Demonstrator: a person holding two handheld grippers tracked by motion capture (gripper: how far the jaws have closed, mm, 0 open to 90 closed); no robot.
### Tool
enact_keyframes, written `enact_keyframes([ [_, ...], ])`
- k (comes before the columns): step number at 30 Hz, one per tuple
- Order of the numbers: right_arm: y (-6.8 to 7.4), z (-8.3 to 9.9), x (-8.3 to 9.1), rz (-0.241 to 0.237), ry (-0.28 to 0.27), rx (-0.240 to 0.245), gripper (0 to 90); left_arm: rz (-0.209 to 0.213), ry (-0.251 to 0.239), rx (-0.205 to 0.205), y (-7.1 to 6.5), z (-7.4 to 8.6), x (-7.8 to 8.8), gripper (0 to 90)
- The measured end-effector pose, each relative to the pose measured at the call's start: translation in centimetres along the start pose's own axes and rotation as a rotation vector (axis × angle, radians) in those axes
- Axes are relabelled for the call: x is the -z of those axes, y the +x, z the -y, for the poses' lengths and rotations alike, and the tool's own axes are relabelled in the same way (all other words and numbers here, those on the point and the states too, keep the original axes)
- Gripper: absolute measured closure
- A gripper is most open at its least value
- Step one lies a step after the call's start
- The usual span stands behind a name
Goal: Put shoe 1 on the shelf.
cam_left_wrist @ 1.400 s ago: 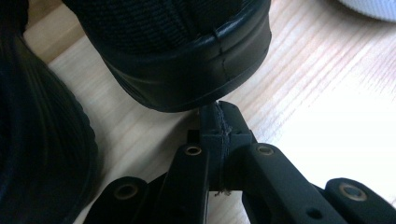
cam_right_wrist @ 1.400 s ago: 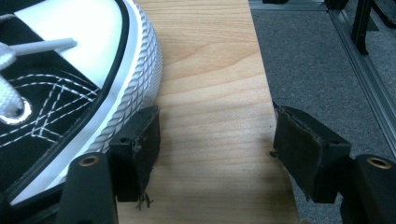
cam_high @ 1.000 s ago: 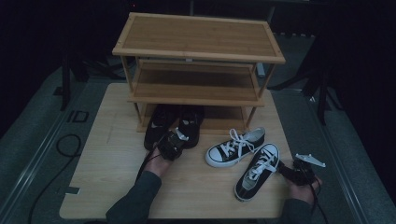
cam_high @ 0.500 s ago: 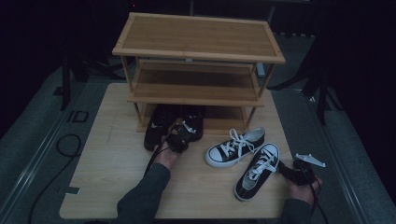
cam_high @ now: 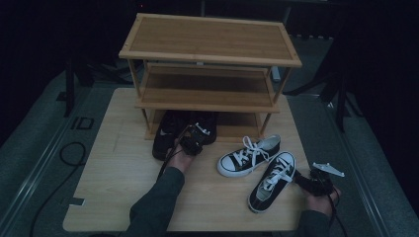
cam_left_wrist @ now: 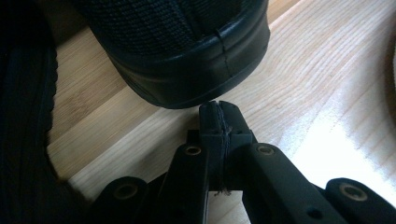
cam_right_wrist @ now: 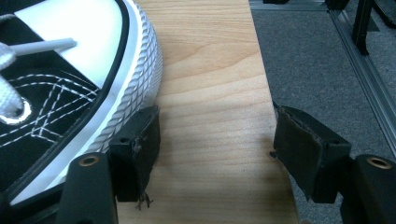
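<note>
At the rack's [cam_high: 210, 54] bottom shelf, left gripper [cam_left_wrist: 218, 108] has its jaws pressed together, holding nothing, tips touching the heel of a black shoe [cam_left_wrist: 182, 56]. Looks like a push to seat the black pair under the rack. Do it well: keep tips low on the sole, push straight, watch the rack leg. Right gripper [cam_right_wrist: 217, 140] rests wide open and empty on the table [cam_right_wrist: 210, 56], one jaw against the sneaker [cam_right_wrist: 70, 79] at the table's right edge.

Shut left gripper [cam_left_wrist: 218, 109] tip against black shoe [cam_left_wrist: 187, 56] heel.
</note>
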State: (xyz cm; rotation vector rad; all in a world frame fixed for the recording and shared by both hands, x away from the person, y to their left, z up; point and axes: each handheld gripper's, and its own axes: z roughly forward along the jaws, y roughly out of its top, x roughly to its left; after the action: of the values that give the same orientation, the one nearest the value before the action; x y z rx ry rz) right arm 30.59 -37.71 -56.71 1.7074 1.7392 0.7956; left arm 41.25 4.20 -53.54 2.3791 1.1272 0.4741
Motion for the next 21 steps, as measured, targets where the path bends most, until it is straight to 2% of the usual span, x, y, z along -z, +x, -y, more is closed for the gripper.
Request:
enact_keyframes([
  [6,0.0,0.0,0.0,0.000,0.000,0.000,31.3,0.006,-0.013,-0.019,0.0,1.0,1.5,88.8],
  [10,0.0,0.0,0.0,0.000,0.000,0.000,31.4,0.015,-0.020,-0.027,0.2,2.3,2.9,88.4],
  [15,0.0,0.0,0.0,0.000,0.000,-0.001,31.3,0.020,-0.032,-0.016,0.6,4.4,4.7,87.8],
  [21,0.0,0.0,0.0,0.001,0.001,-0.001,31.4,0.021,-0.023,0.001,1.3,6.7,6.2,87.6],
])
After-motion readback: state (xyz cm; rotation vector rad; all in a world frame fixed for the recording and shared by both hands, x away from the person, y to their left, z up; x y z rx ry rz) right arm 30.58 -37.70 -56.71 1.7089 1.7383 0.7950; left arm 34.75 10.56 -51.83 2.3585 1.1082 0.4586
